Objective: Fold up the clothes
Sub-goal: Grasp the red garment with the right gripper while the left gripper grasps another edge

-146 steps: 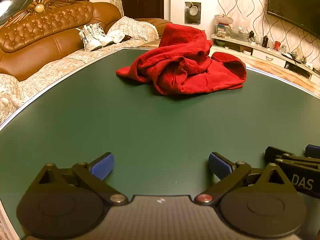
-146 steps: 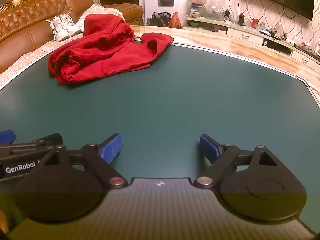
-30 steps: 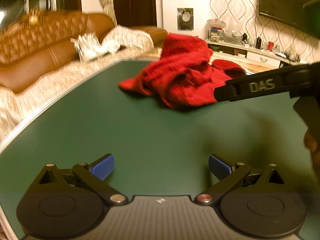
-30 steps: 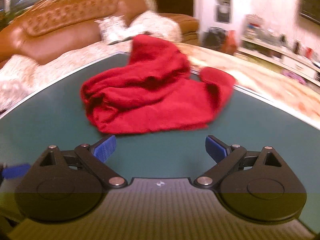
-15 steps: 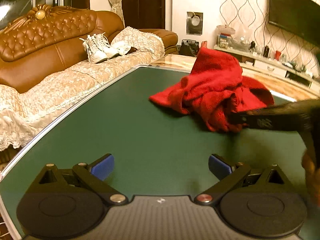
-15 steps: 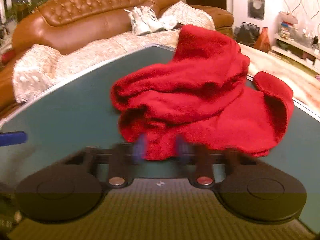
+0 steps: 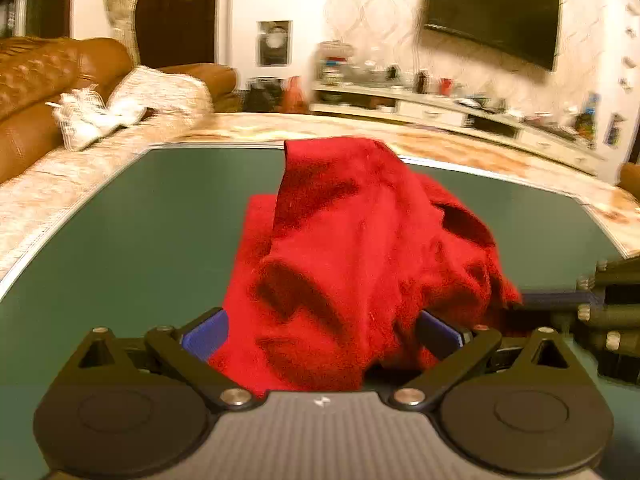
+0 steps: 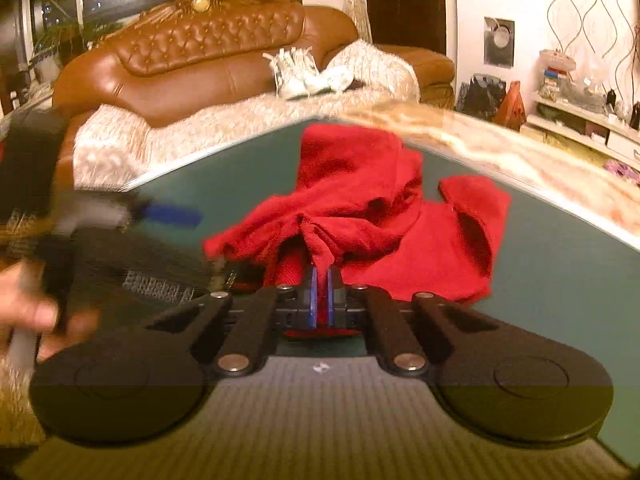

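A crumpled red garment (image 7: pixel 352 248) lies heaped on the green table (image 7: pixel 140 240). My left gripper (image 7: pixel 322 334) is open, and the garment's near folds bulge between its blue pads (image 7: pixel 204 336) without being pressed. In the right wrist view, my right gripper (image 8: pixel 320 292) is shut on a pinched fold at the near edge of the garment (image 8: pixel 360 208). The right gripper's blue finger (image 7: pixel 552 300) also shows at the right edge of the left wrist view, against the cloth. The left gripper's blue finger (image 8: pixel 172 214) appears blurred to the left of the heap, with a person's hand (image 8: pixel 36 312) behind it.
A brown leather sofa (image 8: pixel 208 52) with a cream cover and white shoes (image 8: pixel 304 72) stands beyond the table's far left edge. A low cabinet (image 7: pixel 440 108) and a wall television (image 7: pixel 492 28) are at the back right. The table's pale rim (image 8: pixel 520 184) runs close behind the garment.
The right gripper reached the garment's near edge and shut on a fold. The left gripper swung toward the heap, which now sits between its open jaws.
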A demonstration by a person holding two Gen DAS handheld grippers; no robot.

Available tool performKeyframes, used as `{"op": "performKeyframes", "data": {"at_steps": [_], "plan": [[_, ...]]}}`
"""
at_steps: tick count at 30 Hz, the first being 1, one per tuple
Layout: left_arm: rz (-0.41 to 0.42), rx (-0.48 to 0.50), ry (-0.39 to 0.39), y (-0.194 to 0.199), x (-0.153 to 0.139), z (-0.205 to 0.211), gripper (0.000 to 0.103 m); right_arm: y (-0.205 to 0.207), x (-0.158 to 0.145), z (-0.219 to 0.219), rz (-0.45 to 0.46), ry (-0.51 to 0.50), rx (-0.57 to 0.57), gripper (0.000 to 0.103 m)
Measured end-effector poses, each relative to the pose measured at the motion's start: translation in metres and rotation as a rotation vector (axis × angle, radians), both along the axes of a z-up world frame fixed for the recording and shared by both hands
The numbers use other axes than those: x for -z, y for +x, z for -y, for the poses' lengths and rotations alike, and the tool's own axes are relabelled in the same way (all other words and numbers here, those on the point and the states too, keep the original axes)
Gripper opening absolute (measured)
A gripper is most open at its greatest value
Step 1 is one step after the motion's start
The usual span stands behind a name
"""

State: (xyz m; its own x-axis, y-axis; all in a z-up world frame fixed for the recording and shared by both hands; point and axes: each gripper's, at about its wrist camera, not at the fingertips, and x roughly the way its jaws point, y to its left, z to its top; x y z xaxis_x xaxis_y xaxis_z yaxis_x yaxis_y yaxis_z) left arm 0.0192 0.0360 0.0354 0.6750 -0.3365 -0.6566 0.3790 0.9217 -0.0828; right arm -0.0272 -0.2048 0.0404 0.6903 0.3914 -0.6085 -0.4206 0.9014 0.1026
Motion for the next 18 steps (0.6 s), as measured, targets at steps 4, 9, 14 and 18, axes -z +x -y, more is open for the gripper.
{"op": "performKeyframes", "data": {"at_steps": [4, 9, 14, 18], "plan": [[-0.037, 0.064, 0.054, 0.000, 0.008, 0.015, 0.103, -0.033, 0.011, 0.011, -0.031, 0.005, 0.026, 0.007], [-0.075, 0.117, 0.007, 0.014, 0.009, 0.024, 0.026, -0.047, 0.020, 0.024, -0.052, 0.063, 0.074, 0.007], [0.000, 0.005, -0.009, 0.028, -0.021, -0.016, 0.010, -0.052, 0.029, 0.033, -0.060, 0.062, 0.110, 0.007], [0.036, -0.098, -0.009, 0.029, -0.042, -0.062, 0.008, -0.054, 0.036, 0.042, -0.073, 0.070, 0.126, 0.007]]}}
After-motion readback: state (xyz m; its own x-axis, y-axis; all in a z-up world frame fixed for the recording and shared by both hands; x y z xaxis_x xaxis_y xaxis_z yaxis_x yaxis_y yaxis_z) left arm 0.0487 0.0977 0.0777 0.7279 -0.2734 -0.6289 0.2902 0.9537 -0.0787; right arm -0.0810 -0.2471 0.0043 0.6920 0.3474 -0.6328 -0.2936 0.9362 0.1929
